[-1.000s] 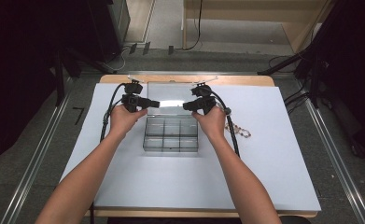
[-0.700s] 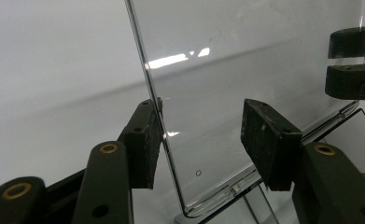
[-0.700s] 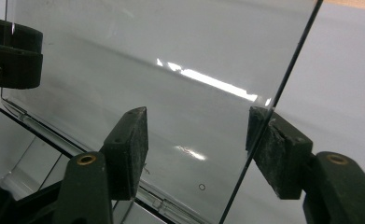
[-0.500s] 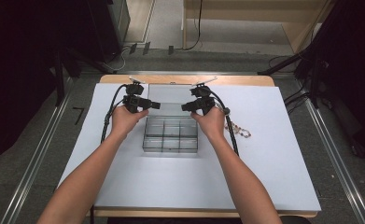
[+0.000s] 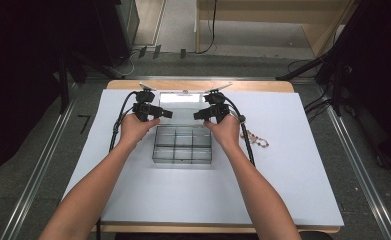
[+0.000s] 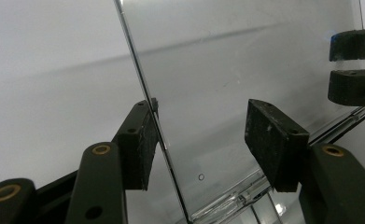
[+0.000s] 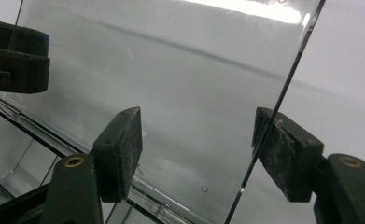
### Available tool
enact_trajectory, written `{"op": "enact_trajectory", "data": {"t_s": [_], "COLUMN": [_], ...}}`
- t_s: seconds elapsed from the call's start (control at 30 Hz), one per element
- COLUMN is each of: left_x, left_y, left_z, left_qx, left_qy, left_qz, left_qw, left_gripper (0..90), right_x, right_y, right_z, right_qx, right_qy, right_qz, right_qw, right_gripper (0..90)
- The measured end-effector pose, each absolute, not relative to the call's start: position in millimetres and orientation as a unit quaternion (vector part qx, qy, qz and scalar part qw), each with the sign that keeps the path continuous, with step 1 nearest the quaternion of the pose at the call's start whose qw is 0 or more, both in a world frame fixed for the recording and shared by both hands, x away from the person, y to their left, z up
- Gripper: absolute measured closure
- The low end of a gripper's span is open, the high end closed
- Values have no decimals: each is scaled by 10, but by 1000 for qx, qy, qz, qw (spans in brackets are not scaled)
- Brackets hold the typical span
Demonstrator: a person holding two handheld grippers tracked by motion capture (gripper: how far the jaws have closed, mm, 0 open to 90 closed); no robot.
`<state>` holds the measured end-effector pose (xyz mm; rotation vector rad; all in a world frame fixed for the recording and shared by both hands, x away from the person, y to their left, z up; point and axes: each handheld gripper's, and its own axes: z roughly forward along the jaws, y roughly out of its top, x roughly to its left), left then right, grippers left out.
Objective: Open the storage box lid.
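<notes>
Clear box lid (image 5: 180, 102) upright between both loosening claws, beads (image 5: 255, 138) lying right of right claw (image 5: 199, 115)

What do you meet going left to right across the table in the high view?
Left gripper → clear plastic compartment box → right gripper → small beaded chain, all on the white table sheet.
</notes>
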<state>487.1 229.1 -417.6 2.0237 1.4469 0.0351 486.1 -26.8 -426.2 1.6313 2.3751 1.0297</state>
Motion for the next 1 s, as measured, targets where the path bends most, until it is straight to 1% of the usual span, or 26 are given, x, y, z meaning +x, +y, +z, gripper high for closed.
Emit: {"op": "enact_trajectory", "data": {"t_s": [0.47,0.67,0.9,1.0], "left_x": [4895,4911,4920,4928], "left_y": [2277,2276,2278,2277], "left_z": [-4221,-4253,-4268,-4282], "left_qx": [772,768,766,767], "left_qy": [555,562,565,566], "left_qz": [3,-11,-18,-24], "left_qw": [311,307,306,303], "left_gripper": [396,373,364,347], "right_x": [4904,4928,4943,4948], "right_y": [-261,-264,-253,-248], "right_z": [-4292,-4322,-4328,-4336], "right_qx": [541,545,548,553], "right_qy": [775,774,775,772], "right_qz": [326,321,315,313], "right_qw": [24,9,4,-1], "right_gripper": [317,295,279,270]}}
